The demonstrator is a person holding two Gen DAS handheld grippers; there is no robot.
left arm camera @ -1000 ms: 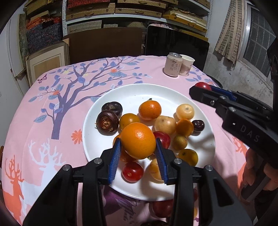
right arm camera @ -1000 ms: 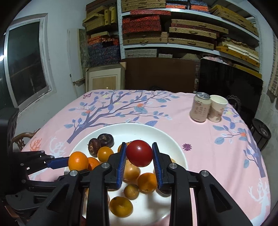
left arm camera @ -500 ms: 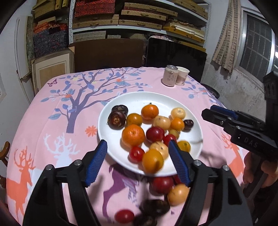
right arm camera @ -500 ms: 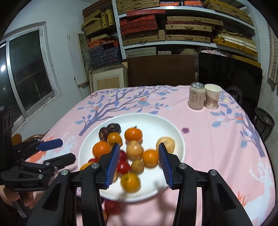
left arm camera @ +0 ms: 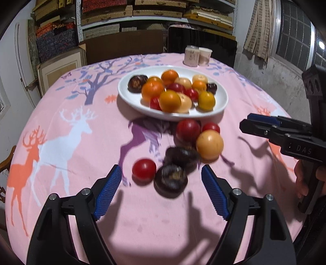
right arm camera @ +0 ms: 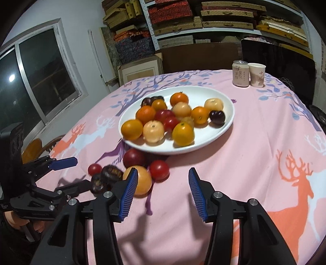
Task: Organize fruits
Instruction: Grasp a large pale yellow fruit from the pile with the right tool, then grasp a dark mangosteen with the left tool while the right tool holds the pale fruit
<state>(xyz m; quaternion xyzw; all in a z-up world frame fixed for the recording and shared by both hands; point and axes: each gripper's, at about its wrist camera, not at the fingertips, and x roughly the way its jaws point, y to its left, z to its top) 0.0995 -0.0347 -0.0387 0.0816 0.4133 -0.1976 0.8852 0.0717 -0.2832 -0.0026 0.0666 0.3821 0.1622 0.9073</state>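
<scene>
A round table is covered by a pink tablecloth (left arm camera: 61, 142) printed with deer and trees. A white plate (right arm camera: 205, 140) heaped with oranges, tomatoes and dark fruits is set near the table's middle. Six loose fruits (left arm camera: 209, 144) are clustered on the cloth just beside the plate's near rim. A can (right arm camera: 240, 73) and a paper cup (right arm camera: 257, 75) are placed together at the far edge. Shelves of boxes (right arm camera: 183, 18) are seen behind. The left gripper (left arm camera: 162, 192) and right gripper (right arm camera: 161, 193) are held above the cloth, jaws spread wide, nothing gripped.
</scene>
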